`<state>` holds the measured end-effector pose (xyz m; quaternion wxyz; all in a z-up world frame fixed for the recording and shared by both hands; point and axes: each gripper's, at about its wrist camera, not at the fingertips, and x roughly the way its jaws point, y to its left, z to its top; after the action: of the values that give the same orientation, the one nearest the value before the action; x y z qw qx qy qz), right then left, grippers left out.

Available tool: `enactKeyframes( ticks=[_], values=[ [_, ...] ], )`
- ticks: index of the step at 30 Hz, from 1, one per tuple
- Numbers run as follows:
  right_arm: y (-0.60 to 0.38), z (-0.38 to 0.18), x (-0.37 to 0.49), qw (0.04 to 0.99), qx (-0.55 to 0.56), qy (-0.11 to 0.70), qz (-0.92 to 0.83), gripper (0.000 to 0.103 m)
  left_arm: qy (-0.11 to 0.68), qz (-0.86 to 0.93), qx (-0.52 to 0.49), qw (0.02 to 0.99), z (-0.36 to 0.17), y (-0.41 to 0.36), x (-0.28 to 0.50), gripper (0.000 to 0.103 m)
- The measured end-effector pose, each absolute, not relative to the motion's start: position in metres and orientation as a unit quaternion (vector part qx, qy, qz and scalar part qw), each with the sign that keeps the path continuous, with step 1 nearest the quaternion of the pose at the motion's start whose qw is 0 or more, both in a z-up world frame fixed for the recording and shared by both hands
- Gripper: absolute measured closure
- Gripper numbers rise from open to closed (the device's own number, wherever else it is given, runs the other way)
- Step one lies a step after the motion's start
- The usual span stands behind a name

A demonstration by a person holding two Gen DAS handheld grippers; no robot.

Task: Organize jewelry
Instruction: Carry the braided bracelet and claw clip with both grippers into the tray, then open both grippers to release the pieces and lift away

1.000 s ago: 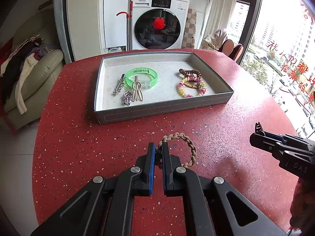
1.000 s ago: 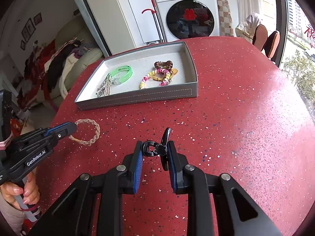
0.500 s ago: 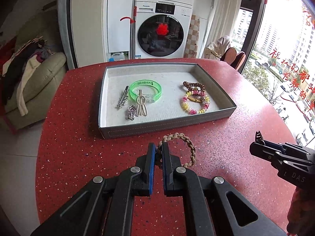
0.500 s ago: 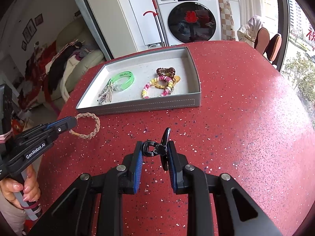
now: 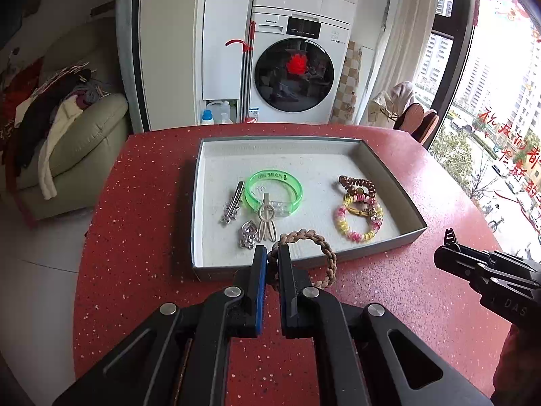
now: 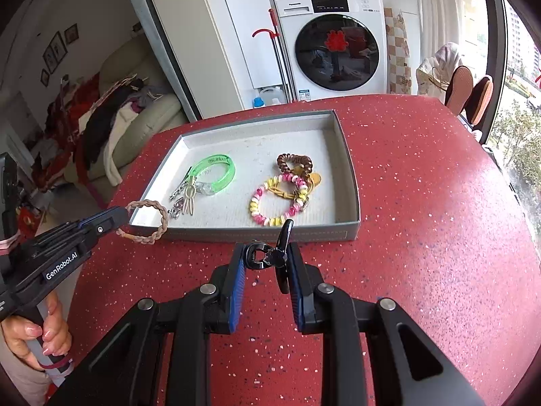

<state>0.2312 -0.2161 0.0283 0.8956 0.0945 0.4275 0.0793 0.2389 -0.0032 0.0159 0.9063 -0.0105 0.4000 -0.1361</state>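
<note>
My left gripper (image 5: 272,257) is shut on a tan braided bracelet (image 5: 324,247), held in the air just over the near wall of the grey tray (image 5: 197,203); it also shows in the right wrist view (image 6: 148,220). My right gripper (image 6: 267,260) is shut on a black hair claw clip (image 6: 280,253), above the red table just before the tray's near wall (image 6: 270,235). In the tray lie a green bangle (image 5: 274,189), silver clips (image 5: 233,206), a beige clip (image 5: 265,223), a pink-yellow bead bracelet (image 5: 358,223) and a brown coil tie (image 5: 356,184).
The round red speckled table (image 5: 135,253) drops off at left and right. Behind it stand a washing machine (image 5: 297,64), a sofa with clothes (image 5: 67,135) and chairs by the window (image 5: 419,121). My right gripper shows at the right edge of the left wrist view (image 5: 449,253).
Both grippers have moved forward toward the tray with their loads. The braided bracelet now hangs over the tray's near wall; the claw clip is close to that wall.
</note>
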Motion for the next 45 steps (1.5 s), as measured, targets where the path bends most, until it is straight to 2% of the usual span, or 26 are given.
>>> enactKeyframes(
  ticks=[12,20,32,40,43,44,45],
  values=[
    [-0.222,0.03,0.286,0.899,0.095,0.42,0.079,0.077,0.393,-0.121,-0.003,0.911,0.017,-0.02,0.283,0.078],
    [-0.217,0.011,0.318,0.892,0.085,0.437,0.072,0.077,0.4,-0.099,0.018,0.911,0.0,-0.033,0.307,0.078],
    [-0.216,-0.023,0.33,0.883,0.074,0.46,0.058,0.077,0.426,-0.074,0.037,0.901,-0.033,-0.035,0.319,0.078],
    [-0.21,-0.024,0.328,0.888,0.052,0.454,0.051,0.076,0.429,-0.068,0.055,0.899,-0.041,-0.041,0.318,0.078],
    [-0.209,-0.023,0.328,0.886,0.057,0.456,0.055,0.065,0.431,-0.067,0.054,0.898,-0.043,-0.041,0.318,0.078],
    [-0.209,-0.022,0.328,0.886,0.059,0.456,0.055,0.056,0.43,-0.067,0.053,0.899,-0.043,-0.041,0.318,0.078],
    [-0.21,-0.022,0.327,0.887,0.059,0.455,0.055,0.051,0.431,-0.067,0.054,0.898,-0.042,-0.041,0.318,0.078]
  ],
)
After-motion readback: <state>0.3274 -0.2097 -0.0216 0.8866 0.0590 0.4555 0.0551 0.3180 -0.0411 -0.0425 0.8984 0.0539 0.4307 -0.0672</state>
